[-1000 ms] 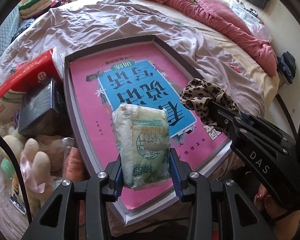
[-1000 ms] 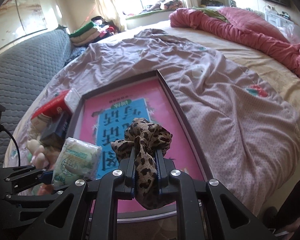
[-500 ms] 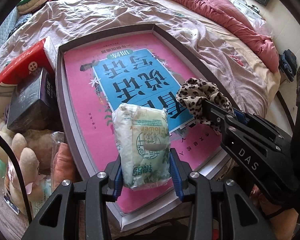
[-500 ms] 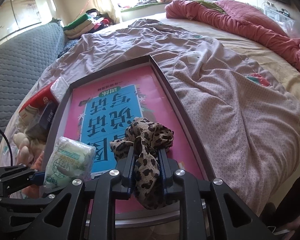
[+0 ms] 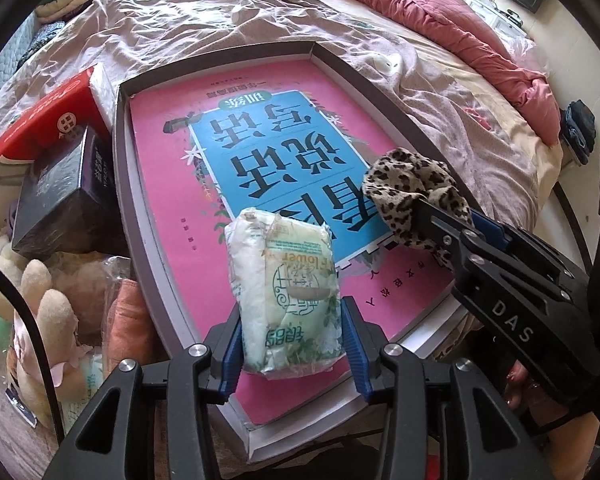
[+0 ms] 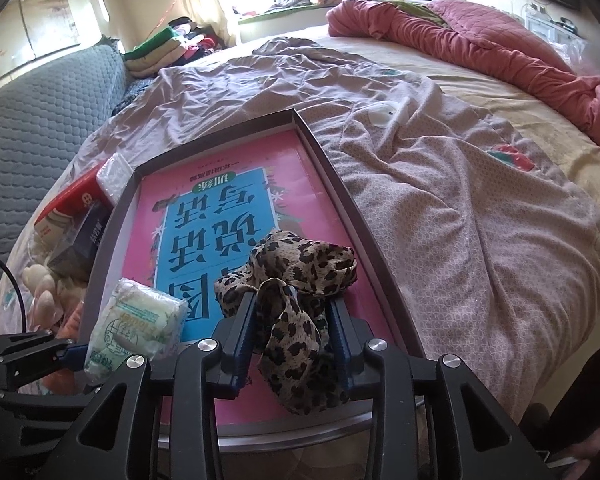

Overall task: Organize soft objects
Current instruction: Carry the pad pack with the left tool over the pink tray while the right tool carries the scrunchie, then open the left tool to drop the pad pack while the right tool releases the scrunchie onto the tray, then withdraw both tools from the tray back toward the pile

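Note:
My left gripper (image 5: 290, 332) is shut on a white-green tissue pack (image 5: 286, 292), held just above the near end of a grey tray (image 5: 120, 168) with a pink and blue printed floor. The pack also shows in the right wrist view (image 6: 136, 328). My right gripper (image 6: 294, 328) is shut on a leopard-print scrunchie (image 6: 300, 280), held over the tray's near right part (image 6: 364, 240). In the left wrist view the scrunchie (image 5: 412, 188) sits at the tip of the right gripper (image 5: 424, 216).
Left of the tray lie a red box (image 5: 32, 116), a black box (image 5: 64, 196), a cream plush toy (image 5: 40, 316) and an orange cloth (image 5: 128, 312). A mauve sheet (image 6: 460, 200) covers the bed. A pink quilt (image 6: 480, 44) lies far right. Folded clothes (image 6: 160, 48) lie at the back.
Both grippers have moved forward over the tray and a little lower, each keeping hold of its object. The tray now fills more of both views.

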Demonstrator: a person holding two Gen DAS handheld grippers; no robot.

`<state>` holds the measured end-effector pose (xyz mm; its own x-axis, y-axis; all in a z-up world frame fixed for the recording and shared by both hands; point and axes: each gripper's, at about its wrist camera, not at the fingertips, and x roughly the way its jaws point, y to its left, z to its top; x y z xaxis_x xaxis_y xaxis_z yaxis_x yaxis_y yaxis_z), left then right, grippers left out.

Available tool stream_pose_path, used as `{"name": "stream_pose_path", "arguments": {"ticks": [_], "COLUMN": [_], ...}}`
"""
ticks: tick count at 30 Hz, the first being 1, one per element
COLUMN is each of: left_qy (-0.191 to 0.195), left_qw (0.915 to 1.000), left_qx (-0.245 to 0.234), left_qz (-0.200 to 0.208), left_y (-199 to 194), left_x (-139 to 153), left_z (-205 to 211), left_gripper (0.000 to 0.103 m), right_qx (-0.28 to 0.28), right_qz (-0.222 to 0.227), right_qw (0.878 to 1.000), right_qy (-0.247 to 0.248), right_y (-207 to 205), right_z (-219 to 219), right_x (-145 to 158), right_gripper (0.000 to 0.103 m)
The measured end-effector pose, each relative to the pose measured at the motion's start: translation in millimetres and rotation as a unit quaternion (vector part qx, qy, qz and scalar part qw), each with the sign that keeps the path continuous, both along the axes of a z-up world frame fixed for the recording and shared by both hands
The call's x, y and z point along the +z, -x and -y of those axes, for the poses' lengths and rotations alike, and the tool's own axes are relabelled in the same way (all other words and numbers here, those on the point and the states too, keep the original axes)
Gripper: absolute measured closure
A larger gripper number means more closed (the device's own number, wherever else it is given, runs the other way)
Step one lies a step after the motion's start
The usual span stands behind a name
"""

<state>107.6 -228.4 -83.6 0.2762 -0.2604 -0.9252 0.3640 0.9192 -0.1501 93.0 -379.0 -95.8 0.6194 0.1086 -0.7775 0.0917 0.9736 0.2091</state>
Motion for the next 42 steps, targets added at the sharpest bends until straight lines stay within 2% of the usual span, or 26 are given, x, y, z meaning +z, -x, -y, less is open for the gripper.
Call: {"name": "stream_pose_path", "arguments": {"ticks": [3, 13, 16, 31, 42], "left_qy": [0.006, 0.007, 0.003, -0.001, 0.003], "left_qw": [1.0000, 0.9998, 0.9996, 0.9982, 0.9954], "left_qx": [0.001, -0.005, -0.003, 0.020, 0.030], "left_qz": [0.000, 0.019, 0.028, 0.057, 0.091], "left_y": [-0.5, 3.7, 4.0, 11.9, 25.0], "left_x": [1.8, 12.7, 17.0, 39.6, 68.9], "left_z": [-1.6, -1.6, -2.2, -17.8, -36.5], "left_gripper": [0.058, 0.044, 0.038, 0.030, 0.027], "right_qx": [-0.003, -0.007, -0.010, -0.007, 0.003], "right_qz": [0.003, 0.016, 0.018, 0.033, 0.055], "right_qw": [1.000, 1.000, 1.000, 0.999, 0.997], "right_qy": [-0.001, 0.010, 0.014, 0.036, 0.046], "right_y": [1.8, 6.7, 7.3, 13.3, 19.0], "right_z": [1.4, 2.9, 3.6, -2.8, -15.8], "right_x": [2.1, 12.3, 14.7, 30.9, 54.4], "right_gripper": [0.061, 0.046, 0.044, 0.032, 0.029]}}
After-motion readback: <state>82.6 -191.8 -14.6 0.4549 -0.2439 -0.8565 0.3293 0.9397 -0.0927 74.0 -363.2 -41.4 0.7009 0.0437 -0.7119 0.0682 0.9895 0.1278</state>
